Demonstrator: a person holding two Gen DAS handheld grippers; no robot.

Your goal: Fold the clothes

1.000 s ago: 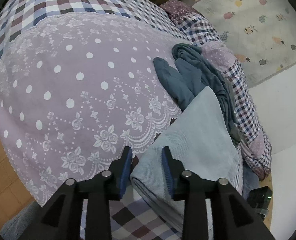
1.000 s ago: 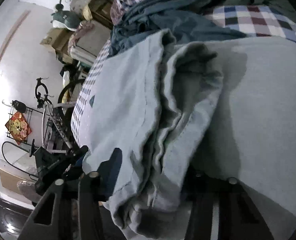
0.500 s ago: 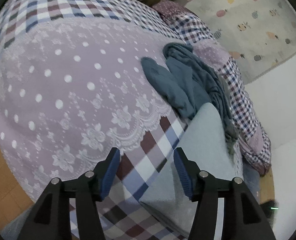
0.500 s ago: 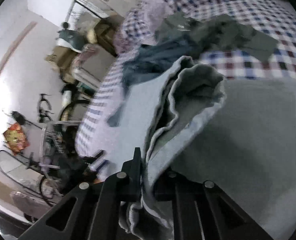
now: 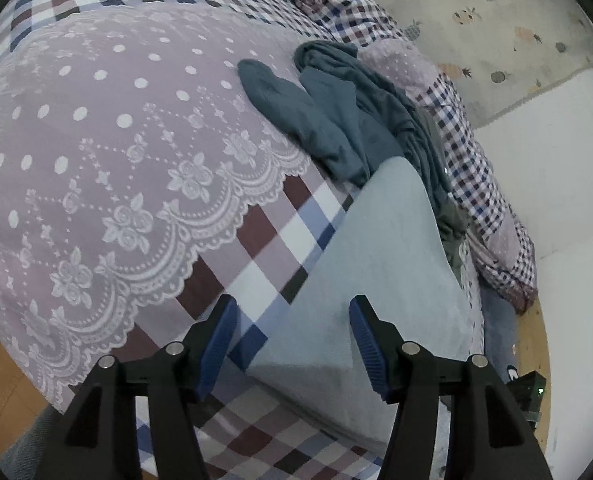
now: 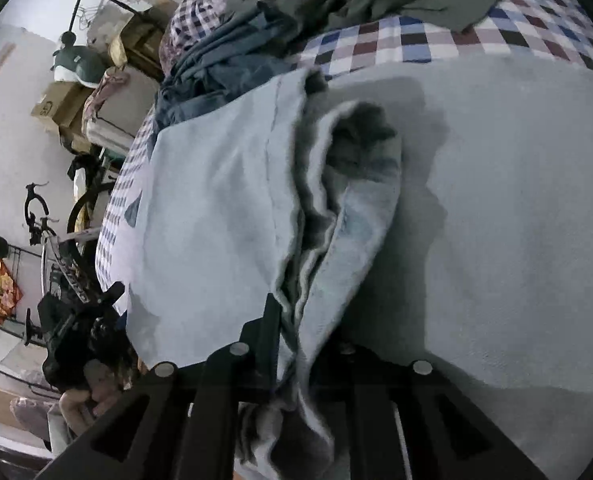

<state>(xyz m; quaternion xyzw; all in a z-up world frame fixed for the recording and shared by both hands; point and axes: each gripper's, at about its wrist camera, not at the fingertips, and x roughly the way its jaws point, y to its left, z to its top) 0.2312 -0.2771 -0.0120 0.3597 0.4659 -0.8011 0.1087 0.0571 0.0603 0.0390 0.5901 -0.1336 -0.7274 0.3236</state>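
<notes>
The pale blue garment (image 6: 224,216) lies on the checked bed (image 5: 264,264), its soft, limp, bunched edge pinched in the slightly opening right gripper (image 6: 296,320), best held through all layers, while the left gripper (image 5: 292,336) hovers released.

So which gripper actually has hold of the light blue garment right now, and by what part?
The right gripper pinches the light blue garment by its bunched, layered edge, its jaws just starting to ease open. The left gripper is open, holding nothing, over the garment's corner.
</notes>
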